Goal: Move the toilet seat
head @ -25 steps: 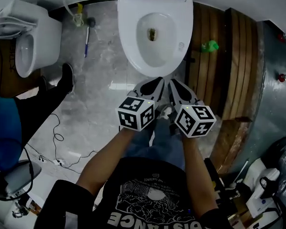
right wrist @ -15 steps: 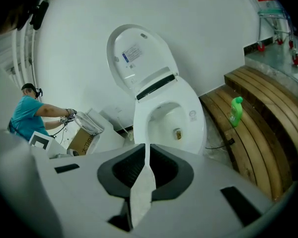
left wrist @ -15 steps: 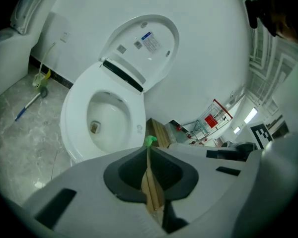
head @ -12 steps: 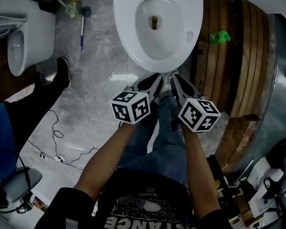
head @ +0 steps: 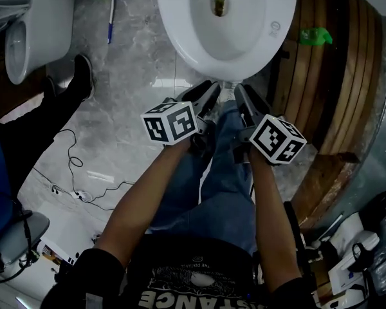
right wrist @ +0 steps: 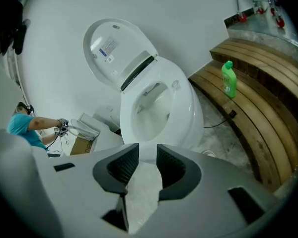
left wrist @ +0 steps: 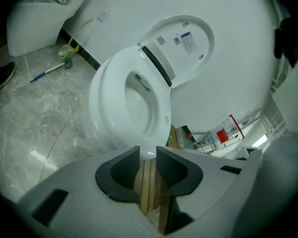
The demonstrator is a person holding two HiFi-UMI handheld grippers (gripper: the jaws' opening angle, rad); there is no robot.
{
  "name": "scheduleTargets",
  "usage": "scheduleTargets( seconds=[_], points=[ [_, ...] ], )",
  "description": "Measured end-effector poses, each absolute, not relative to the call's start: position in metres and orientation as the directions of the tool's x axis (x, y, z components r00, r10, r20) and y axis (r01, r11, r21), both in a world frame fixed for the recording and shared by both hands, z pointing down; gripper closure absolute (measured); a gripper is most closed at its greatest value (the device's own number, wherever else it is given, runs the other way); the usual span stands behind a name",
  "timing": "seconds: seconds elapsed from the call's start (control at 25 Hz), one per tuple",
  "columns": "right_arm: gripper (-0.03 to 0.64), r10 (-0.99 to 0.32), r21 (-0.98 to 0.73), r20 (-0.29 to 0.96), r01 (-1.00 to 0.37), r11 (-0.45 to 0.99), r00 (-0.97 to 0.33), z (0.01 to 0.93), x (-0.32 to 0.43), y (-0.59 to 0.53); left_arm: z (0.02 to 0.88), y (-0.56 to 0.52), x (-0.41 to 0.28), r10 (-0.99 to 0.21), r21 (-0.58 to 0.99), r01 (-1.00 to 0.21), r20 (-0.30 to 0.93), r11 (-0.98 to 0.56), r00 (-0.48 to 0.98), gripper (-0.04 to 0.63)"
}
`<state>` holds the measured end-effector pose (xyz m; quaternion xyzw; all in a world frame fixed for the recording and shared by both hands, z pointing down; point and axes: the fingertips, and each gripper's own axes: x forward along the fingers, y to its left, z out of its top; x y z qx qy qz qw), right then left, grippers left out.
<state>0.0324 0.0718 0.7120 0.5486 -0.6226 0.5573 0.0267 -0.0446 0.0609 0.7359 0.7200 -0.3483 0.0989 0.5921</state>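
**Toilet bowl** [head: 180, 56]: centre, backed against the wall [left wrist: 233, 68]. The toilet seat [head: 280, 28] lies down on its rim, with the lid [left wrist: 184, 43] raised behind it.

**Floor** [head: 138, 82], left of bowl: a brush [head: 110, 21] lies flat near the wall. Further left is a second toilet [head: 29, 37] (well apart from the first), with another person's shoe [head: 80, 79] just before it. A cable [head: 77, 172] lies loose nearer the camera.

**Right of bowl:** a slatted platform [head: 338, 95] stands alongside. A bottle [right wrist: 229, 78] is upright on it, near the bowl.

Overhead, two low views (toilet [head: 260, 47] shared)
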Motion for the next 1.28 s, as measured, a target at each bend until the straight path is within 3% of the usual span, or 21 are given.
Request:
scheduleTargets(
  seconds=[0.4,0.64,1.2,1.24,1.28],
  points=[
    [0.430,-0.673,-0.750,0.617,-0.563,-0.347,-0.407,0.757,0.035,0.070,0.776,0.058,-0.054,-0.389,0.830,-0.554,0.532,0.065,0.752,0.392],
    [0.400,-0.695,-0.794,0.588,-0.458,-0.399,-0.414,0.775,0.033,0.064,0.785,0.048,-0.056,-0.443,0.884,-0.446,0.458,0.138,0.771,0.367],
    [0.413,-0.724,-0.824,0.563,-0.333,-0.458,-0.397,0.785,0.035,0.057,0.791,0.048,-0.061,-0.441,0.889,-0.435,0.452,0.147,0.775,0.367],
    [0.414,-0.716,-0.815,0.577,-0.341,-0.469,-0.393,0.787,0.037,0.059,0.790,0.048,-0.059,-0.436,0.893,-0.427,0.444,0.144,0.783,0.375],
    [0.416,-0.713,-0.812,0.581,-0.339,-0.475,-0.393,0.787,0.037,0.060,0.788,0.047,-0.057,-0.430,0.898,-0.417,0.435,0.141,0.791,0.434]
  ],
)
